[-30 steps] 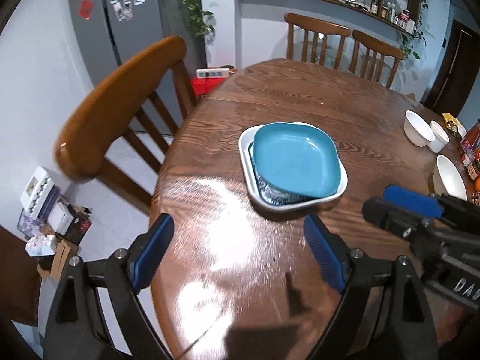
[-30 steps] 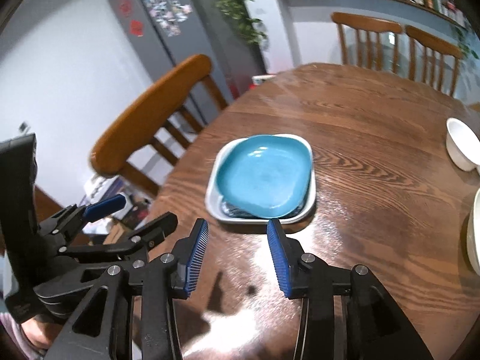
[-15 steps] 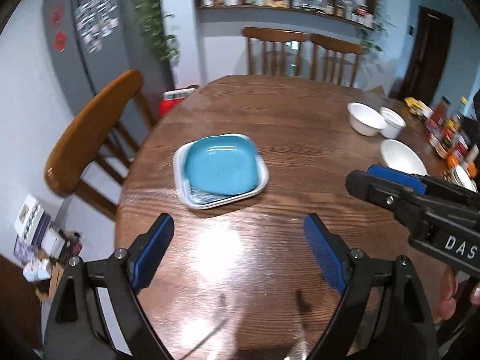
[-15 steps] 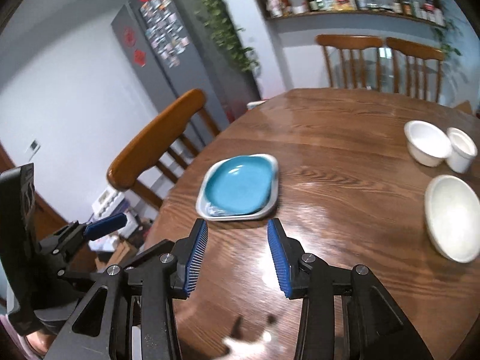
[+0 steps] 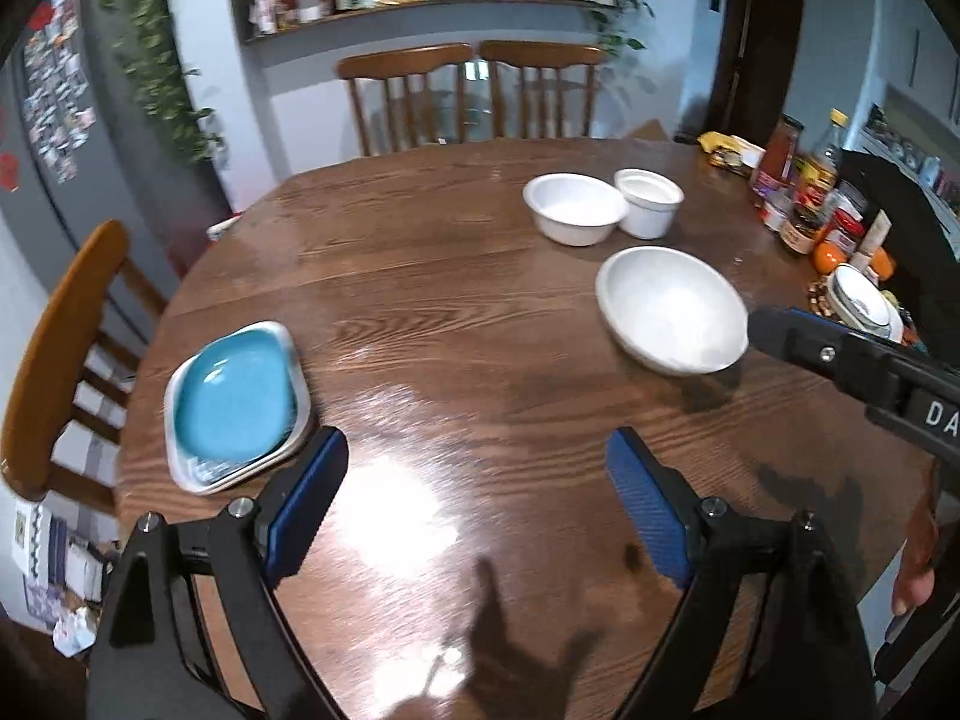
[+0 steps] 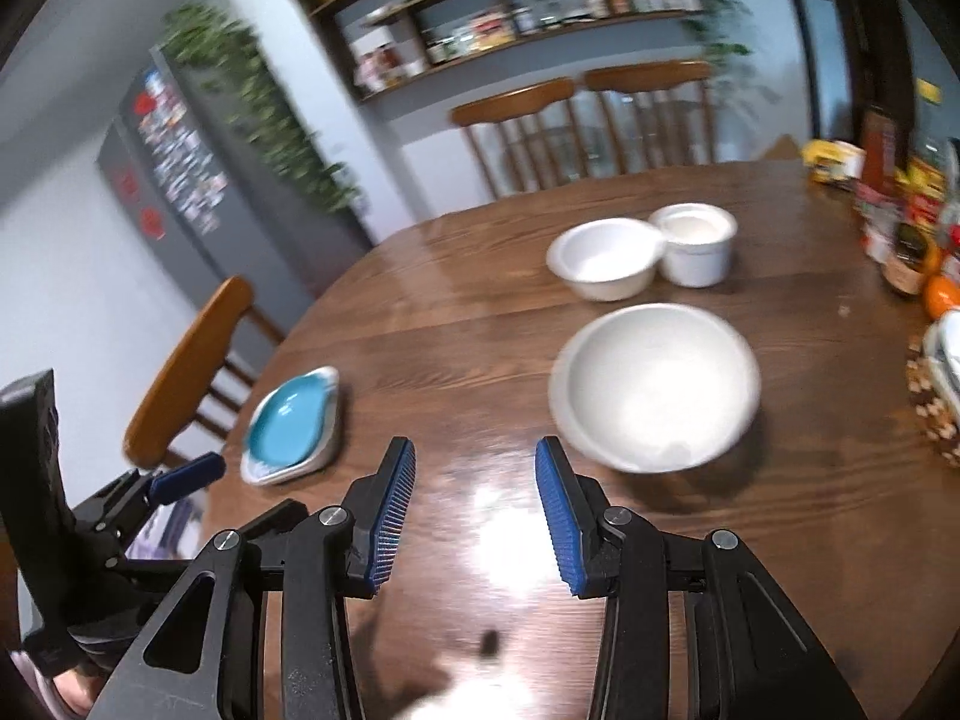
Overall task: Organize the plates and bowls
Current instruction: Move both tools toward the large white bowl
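A blue square plate (image 5: 231, 396) (image 6: 292, 420) lies stacked on a white square plate (image 5: 183, 477) near the table's left edge. A wide white bowl (image 5: 672, 307) (image 6: 654, 384) stands right of centre. Behind it sit a smaller white bowl (image 5: 573, 207) (image 6: 606, 258) and a white cup-like bowl (image 5: 648, 201) (image 6: 696, 243), touching each other. My left gripper (image 5: 477, 501) hangs open over bare wood, nothing between its blue pads. My right gripper (image 6: 474, 498) is open too and holds nothing; the wide bowl is just ahead to its right.
Jars, bottles, oranges and another dish (image 5: 861, 300) crowd the round wooden table's (image 5: 456, 276) right edge. One wooden chair (image 5: 51, 354) stands at the left, two (image 5: 468, 93) at the far side. A shelf and a fridge line the walls.
Both grippers have swung right, away from the stacked plates, which now sit far left. The white bowls have come into view. Neither gripper's opening has changed.
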Demonstrator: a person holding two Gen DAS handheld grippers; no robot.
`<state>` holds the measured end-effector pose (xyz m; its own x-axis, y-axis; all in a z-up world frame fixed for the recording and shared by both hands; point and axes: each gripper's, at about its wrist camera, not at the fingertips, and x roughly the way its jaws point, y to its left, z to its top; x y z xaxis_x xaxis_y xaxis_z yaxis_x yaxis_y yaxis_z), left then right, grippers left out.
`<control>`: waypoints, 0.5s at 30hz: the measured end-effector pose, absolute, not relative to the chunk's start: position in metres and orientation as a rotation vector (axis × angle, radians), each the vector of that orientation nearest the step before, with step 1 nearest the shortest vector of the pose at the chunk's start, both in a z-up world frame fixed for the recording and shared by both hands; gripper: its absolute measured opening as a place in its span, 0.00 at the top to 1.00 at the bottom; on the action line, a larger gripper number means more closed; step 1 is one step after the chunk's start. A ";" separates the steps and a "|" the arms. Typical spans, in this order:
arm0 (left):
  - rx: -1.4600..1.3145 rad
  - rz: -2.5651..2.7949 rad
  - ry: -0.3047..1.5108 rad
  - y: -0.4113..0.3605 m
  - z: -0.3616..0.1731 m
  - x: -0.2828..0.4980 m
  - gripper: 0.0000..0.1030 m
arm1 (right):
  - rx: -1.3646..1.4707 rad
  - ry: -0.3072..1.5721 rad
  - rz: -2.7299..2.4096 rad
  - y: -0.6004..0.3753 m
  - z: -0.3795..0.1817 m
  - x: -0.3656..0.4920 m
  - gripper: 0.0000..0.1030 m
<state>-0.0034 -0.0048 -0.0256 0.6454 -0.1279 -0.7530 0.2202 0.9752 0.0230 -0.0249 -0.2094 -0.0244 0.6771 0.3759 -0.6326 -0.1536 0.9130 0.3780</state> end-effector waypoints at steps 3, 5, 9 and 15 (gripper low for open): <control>0.111 -0.218 0.844 -0.025 -0.022 0.013 0.15 | 0.311 0.774 0.239 -0.236 -0.023 -0.020 0.59; 0.109 -0.225 0.830 -0.036 -0.019 0.023 0.15 | 0.312 0.775 0.201 -0.253 -0.021 -0.015 0.59; 0.093 -0.195 0.836 -0.054 -0.022 0.054 0.15 | 0.301 0.790 0.121 -0.279 -0.021 0.000 0.58; 0.075 -0.131 0.973 -0.071 -0.059 0.094 0.15 | 0.299 0.864 0.075 -0.296 -0.047 0.037 0.51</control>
<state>0.0938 -0.0714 -0.0592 0.5560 -0.0774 -0.8276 0.1451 0.9894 0.0049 0.0365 -0.2958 -0.0469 0.6493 0.1849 -0.7377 0.0556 0.9559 0.2884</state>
